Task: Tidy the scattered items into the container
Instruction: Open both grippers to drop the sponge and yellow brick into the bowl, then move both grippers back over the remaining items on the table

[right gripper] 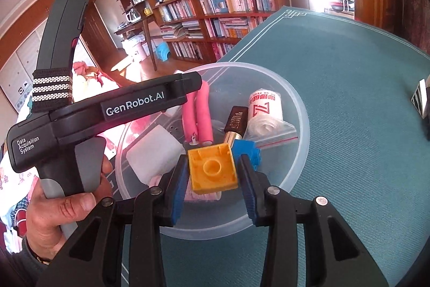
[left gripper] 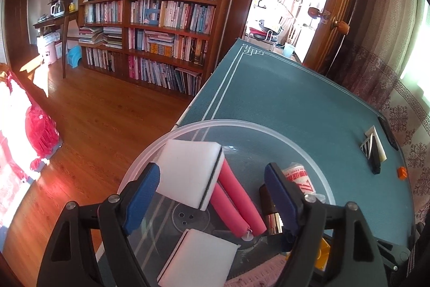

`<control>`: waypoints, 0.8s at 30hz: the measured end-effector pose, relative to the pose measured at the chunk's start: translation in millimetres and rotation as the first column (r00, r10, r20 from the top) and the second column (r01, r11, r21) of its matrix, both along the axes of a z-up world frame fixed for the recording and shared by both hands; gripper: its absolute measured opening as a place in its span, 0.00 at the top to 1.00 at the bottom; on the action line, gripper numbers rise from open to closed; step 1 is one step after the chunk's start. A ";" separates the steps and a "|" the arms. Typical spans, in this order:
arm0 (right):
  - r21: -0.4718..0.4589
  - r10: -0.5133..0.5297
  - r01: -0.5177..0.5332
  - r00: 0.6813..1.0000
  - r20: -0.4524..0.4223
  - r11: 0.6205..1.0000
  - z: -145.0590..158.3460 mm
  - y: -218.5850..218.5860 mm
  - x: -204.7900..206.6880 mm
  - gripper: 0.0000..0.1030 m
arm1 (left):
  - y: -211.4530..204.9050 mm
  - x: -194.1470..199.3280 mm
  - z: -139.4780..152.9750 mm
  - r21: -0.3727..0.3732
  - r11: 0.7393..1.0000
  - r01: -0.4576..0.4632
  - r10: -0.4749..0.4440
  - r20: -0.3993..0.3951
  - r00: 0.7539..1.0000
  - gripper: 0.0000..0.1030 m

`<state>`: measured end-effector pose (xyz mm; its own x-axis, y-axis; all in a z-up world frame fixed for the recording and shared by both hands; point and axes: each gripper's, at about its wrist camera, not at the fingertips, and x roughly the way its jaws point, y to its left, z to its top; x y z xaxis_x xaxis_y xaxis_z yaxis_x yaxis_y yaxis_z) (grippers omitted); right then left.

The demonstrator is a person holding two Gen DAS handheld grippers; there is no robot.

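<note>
A clear plastic bowl [left gripper: 242, 123] [right gripper: 297, 96] stands on the teal table mat. It holds two white sponges [left gripper: 188, 174] [left gripper: 199, 257], pink foam rollers [left gripper: 236, 201] [right gripper: 200, 112], a dark gold-ended tube [right gripper: 236, 120], a bagged white roll [right gripper: 262, 109] and a blue brick [right gripper: 248, 149]. My left gripper [left gripper: 212, 195] hangs open over the bowl, nothing between its fingers. Over the bowl's near side, my right gripper [right gripper: 213, 179] is shut on a yellow brick [right gripper: 212, 171], held stud-hollow side up.
On the mat to the right lie a black-and-white striped item [left gripper: 372, 149] [right gripper: 420, 98], an orange brick [left gripper: 402, 173] and a dark flat device [left gripper: 388, 133]. The table edge [left gripper: 193, 101] drops to a wooden floor, with a bookshelf [left gripper: 161, 26] beyond. A hand [right gripper: 61, 209] holds the left gripper.
</note>
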<state>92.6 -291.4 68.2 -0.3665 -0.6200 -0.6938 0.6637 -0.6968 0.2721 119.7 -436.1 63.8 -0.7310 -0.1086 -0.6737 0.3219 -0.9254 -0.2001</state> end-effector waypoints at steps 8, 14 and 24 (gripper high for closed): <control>-0.019 -0.034 0.034 0.999 0.010 0.999 -1.4 11.0 0.0 0.47 | 1.2 0.0 -0.4 0.004 1.000 0.003 -0.003 0.004 1.000 0.18; -0.043 -0.061 0.061 0.998 0.007 0.997 1.9 20.6 -0.2 0.47 | 4.6 -2.0 -1.7 0.000 1.000 0.009 -0.009 0.011 1.000 0.11; -0.063 -0.079 0.079 0.997 0.005 0.995 6.1 27.1 3.6 0.47 | 13.7 0.0 2.4 -0.062 0.998 0.001 -0.001 0.001 1.000 0.01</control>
<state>96.2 -264.3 74.4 -0.4143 -0.6317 -0.6552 0.6061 -0.7285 0.3191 119.7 -422.4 66.3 -0.7307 -0.1498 -0.6660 0.3214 -0.9362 -0.1420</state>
